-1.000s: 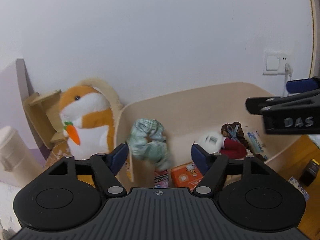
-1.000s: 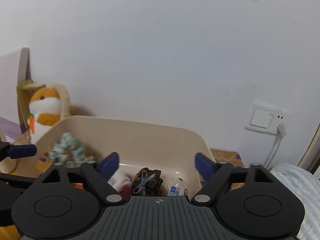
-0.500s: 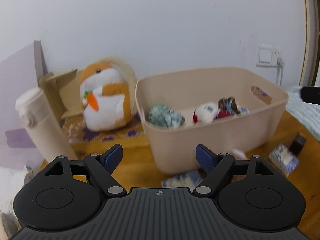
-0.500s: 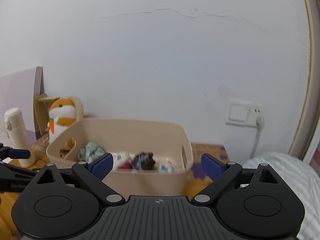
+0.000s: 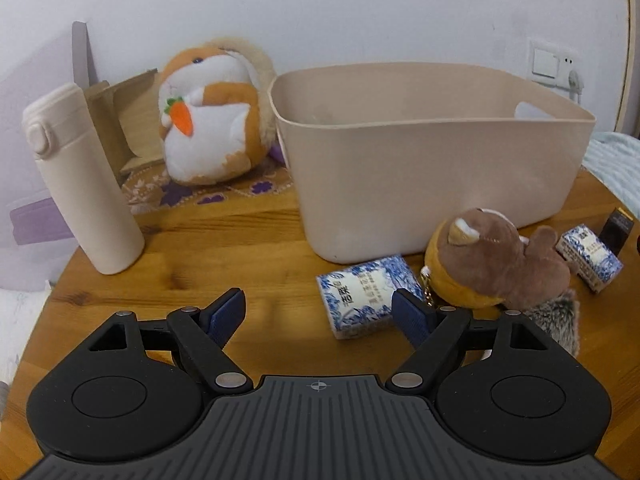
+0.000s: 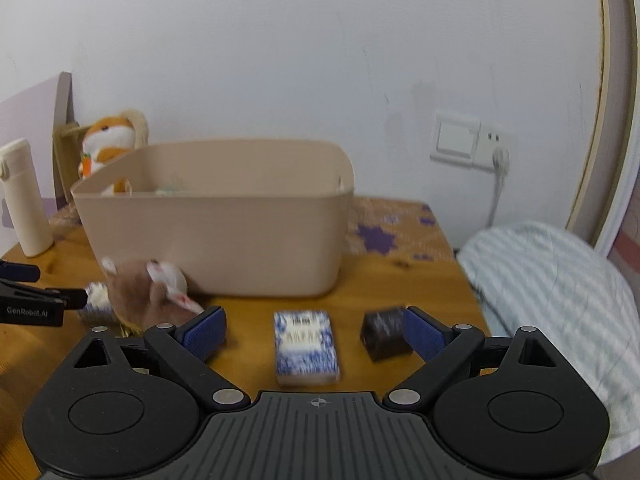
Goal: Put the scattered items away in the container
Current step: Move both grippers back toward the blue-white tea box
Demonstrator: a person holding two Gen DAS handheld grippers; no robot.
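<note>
A beige plastic bin (image 5: 432, 152) (image 6: 216, 232) stands on the wooden table. In front of it lie a blue-and-white patterned box (image 5: 360, 296), a brown bear plush (image 5: 496, 264) (image 6: 144, 296), a second blue-and-white box (image 5: 590, 258) (image 6: 305, 340) and a small black box (image 5: 620, 222) (image 6: 386, 338). My left gripper (image 5: 320, 312) is open and empty, low over the table, with the first box by its right finger. My right gripper (image 6: 316, 332) is open and empty, with the second box between its fingers.
A cream flask (image 5: 80, 184) (image 6: 24, 196) stands at the left. An orange-and-white hamster plush (image 5: 212, 112) (image 6: 108, 140) sits behind it by a cardboard piece. A grey fluffy item (image 5: 556, 320) lies by the bear. A striped pillow (image 6: 560, 300) lies off the table's right edge.
Both grippers have pulled back from above the bin and dropped low to the table. The green scrunchie I held over the bin a second ago was let go into it.
</note>
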